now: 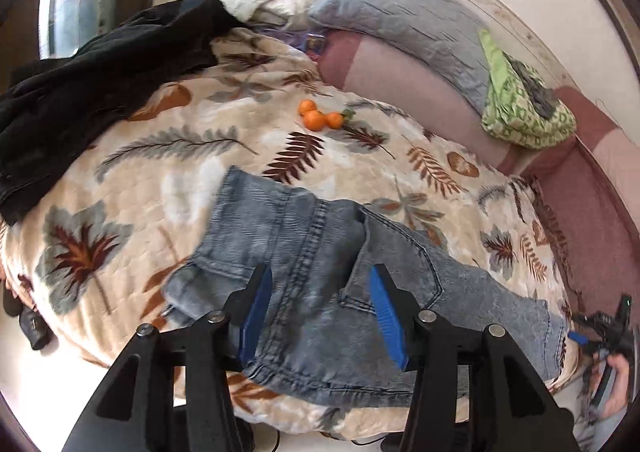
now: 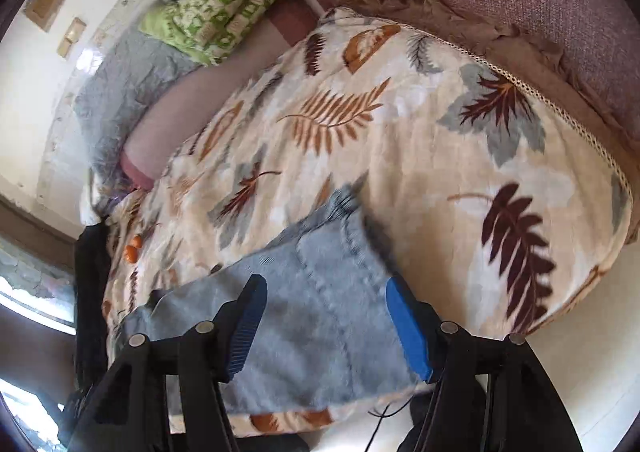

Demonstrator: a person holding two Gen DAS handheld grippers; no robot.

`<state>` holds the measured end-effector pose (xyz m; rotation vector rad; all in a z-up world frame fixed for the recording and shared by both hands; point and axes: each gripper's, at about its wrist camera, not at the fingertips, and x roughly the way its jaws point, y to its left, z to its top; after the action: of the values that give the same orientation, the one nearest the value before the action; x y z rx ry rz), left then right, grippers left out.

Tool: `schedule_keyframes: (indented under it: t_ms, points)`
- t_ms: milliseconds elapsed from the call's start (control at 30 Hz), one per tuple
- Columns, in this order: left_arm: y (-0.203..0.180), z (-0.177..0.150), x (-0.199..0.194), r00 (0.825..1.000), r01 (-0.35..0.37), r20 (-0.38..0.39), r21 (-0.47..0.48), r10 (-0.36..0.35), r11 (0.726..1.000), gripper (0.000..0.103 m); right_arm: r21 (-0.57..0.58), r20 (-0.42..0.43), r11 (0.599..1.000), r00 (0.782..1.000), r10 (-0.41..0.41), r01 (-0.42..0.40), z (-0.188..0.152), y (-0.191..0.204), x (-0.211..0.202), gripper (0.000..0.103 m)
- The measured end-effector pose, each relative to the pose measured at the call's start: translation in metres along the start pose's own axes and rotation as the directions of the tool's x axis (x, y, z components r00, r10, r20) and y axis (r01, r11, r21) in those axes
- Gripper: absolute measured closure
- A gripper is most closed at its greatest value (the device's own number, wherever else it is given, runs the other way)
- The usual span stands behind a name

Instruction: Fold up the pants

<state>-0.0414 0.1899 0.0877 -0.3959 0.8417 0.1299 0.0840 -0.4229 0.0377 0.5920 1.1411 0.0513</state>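
Lying folded near the front edge of a leaf-print blanket (image 1: 168,179), the grey-blue jeans (image 1: 304,252) rest flat with a back pocket showing. Above them the left gripper (image 1: 320,288) hangs with its blue pads apart, gripping nothing. Over the jeans' other end the right gripper (image 2: 322,304) is likewise spread and empty. Farther back sit three tangerines (image 1: 320,117), a black garment (image 1: 100,75), a grey pillow (image 1: 404,11) and a green patterned cloth (image 1: 524,107).
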Motion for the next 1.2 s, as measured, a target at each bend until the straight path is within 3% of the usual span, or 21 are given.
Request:
schedule_keyframes:
  t_ms: [100, 133, 167, 233, 300, 367, 400, 433, 500, 567, 600, 700, 833, 967, 1067, 1133, 1200]
  points:
    - [-0.020, -0.004, 0.040, 0.997, -0.044, -0.055, 0.100, 0.050, 0.994, 0.051, 0.033, -0.124, 0.999, 0.992, 0.012, -0.008, 0.025, -0.010, 0.042, 0.067]
    - [-0.023, -0.008, 0.051, 0.994, -0.064, -0.075, 0.127, 0.074, 0.990, 0.051, 0.008, -0.161, 1.000, 0.987, 0.007, -0.006, 0.024, -0.006, 0.053, 0.068]
    - [-0.025, -0.012, 0.061, 0.991, -0.081, -0.095, 0.152, 0.096, 0.985, 0.051, -0.008, -0.176, 1.000, 0.984, 0.005, -0.006, 0.022, -0.003, 0.057, 0.076]
    - [-0.023, -0.022, 0.075, 0.984, -0.103, -0.123, 0.182, 0.127, 0.978, 0.051, -0.092, -0.121, 0.996, 0.993, -0.018, 0.007, 0.021, 0.012, 0.048, 0.080]
    - [-0.022, -0.030, 0.080, 0.985, -0.104, -0.108, 0.225, 0.131, 0.969, 0.051, -0.189, -0.012, 0.982, 1.000, 0.021, -0.023, 0.017, 0.033, 0.024, 0.081]
    - [-0.023, -0.035, 0.080, 0.988, -0.101, -0.087, 0.260, 0.128, 0.960, 0.050, -0.345, 0.149, 0.938, 0.989, 0.005, 0.047, 0.006, 0.062, -0.007, 0.081]
    - [-0.023, -0.038, 0.079, 0.989, -0.101, -0.078, 0.273, 0.126, 0.957, 0.049, -0.383, 0.199, 0.921, 0.980, 0.007, 0.071, 0.000, 0.070, -0.015, 0.081]
    - [-0.025, -0.038, 0.079, 0.989, -0.102, -0.073, 0.279, 0.128, 0.955, 0.047, -0.383, 0.193, 0.921, 0.981, 0.004, 0.072, -0.003, 0.071, -0.013, 0.081]
    - [-0.027, -0.038, 0.080, 0.989, -0.095, -0.079, 0.285, 0.122, 0.954, 0.040, -0.386, 0.082, 0.910, 0.988, -0.131, 0.152, -0.005, 0.058, 0.026, 0.078]
    - [-0.030, -0.038, 0.081, 0.989, -0.096, -0.078, 0.291, 0.124, 0.952, 0.038, -0.339, -0.024, 0.905, 0.960, -0.280, 0.256, -0.008, 0.028, 0.067, 0.073]
    - [-0.030, -0.039, 0.080, 0.989, -0.097, -0.074, 0.297, 0.124, 0.950, 0.038, -0.290, -0.004, 0.931, 0.973, -0.232, 0.221, -0.009, 0.018, 0.062, 0.067]
    - [-0.030, -0.039, 0.082, 0.990, -0.092, -0.071, 0.307, 0.119, 0.947, 0.038, -0.236, 0.107, 0.945, 0.973, -0.204, 0.224, -0.012, 0.021, 0.027, 0.044]
    - [-0.032, -0.040, 0.084, 0.990, -0.092, -0.071, 0.302, 0.119, 0.949, 0.033, -0.321, 0.240, 0.923, 0.961, -0.140, 0.214, -0.038, 0.047, -0.017, 0.033]
    - [-0.034, -0.041, 0.084, 0.990, -0.097, -0.070, 0.304, 0.124, 0.948, 0.030, -0.357, 0.197, 0.905, 0.966, -0.171, 0.232, -0.059, 0.035, -0.016, 0.030]
    - [-0.034, -0.041, 0.084, 0.990, -0.094, -0.070, 0.302, 0.120, 0.949, 0.030, -0.235, 0.077, 0.959, 0.987, -0.144, 0.159, -0.057, -0.003, -0.005, 0.030]
    - [-0.034, -0.041, 0.085, 0.990, -0.093, -0.071, 0.300, 0.120, 0.949, 0.029, -0.225, 0.037, 0.968, 0.993, -0.108, 0.113, -0.054, -0.012, 0.001, 0.030]
    - [-0.036, -0.041, 0.086, 0.990, -0.096, -0.072, 0.300, 0.123, 0.949, 0.026, -0.253, -0.009, 0.960, 0.992, -0.124, 0.118, -0.053, -0.010, 0.011, 0.030]
